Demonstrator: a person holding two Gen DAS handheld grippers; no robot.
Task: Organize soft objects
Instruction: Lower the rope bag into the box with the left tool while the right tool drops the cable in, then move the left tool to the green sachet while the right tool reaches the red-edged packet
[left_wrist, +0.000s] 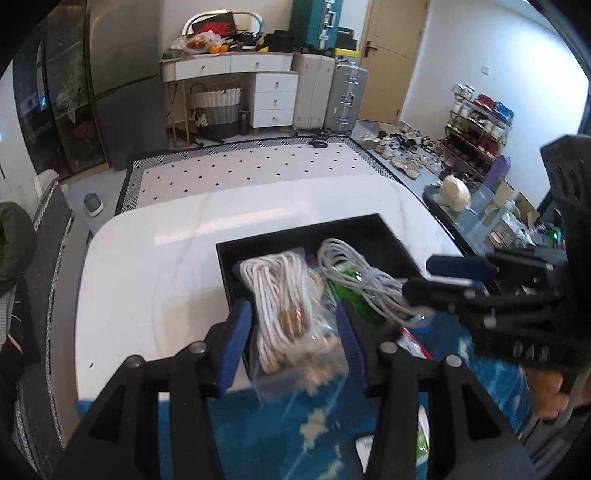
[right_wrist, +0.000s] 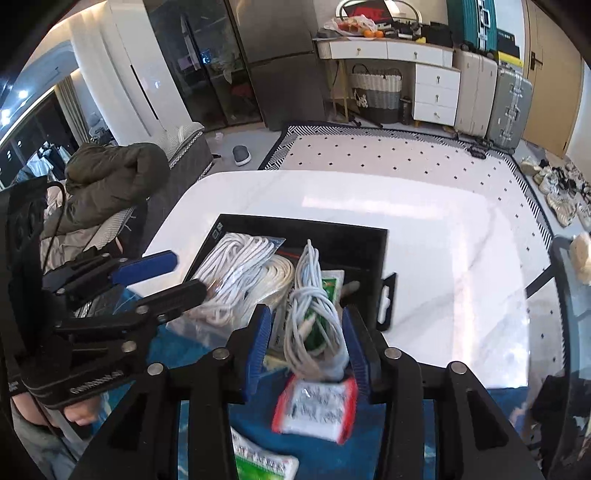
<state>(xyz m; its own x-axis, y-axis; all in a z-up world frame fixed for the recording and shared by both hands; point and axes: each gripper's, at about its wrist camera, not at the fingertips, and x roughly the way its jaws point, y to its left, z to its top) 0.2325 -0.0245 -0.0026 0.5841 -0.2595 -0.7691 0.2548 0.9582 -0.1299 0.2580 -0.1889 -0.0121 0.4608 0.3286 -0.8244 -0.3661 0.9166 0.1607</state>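
Note:
A black tray (left_wrist: 258, 247) (right_wrist: 354, 236) sits on the white table and holds coiled white cables. My left gripper (left_wrist: 291, 347) is open, its blue pads either side of a clear bag of white cable (left_wrist: 284, 306) that hangs over the tray's near edge; it shows at the left of the right wrist view (right_wrist: 177, 273). My right gripper (right_wrist: 306, 350) is open around a grey-white cable bundle (right_wrist: 314, 317) lying on a green packet (right_wrist: 328, 288); it shows at the right of the left wrist view (left_wrist: 436, 277). A red-edged packet (right_wrist: 317, 410) lies below it on the blue cloth (right_wrist: 255, 421).
The white marble table (left_wrist: 155, 266) extends left and beyond the tray. A green-and-white packet (right_wrist: 258, 461) lies on the blue cloth near me. A glass side table (left_wrist: 476, 218) with clutter stands to the right. A chair with a dark jacket (right_wrist: 110, 177) is at the left.

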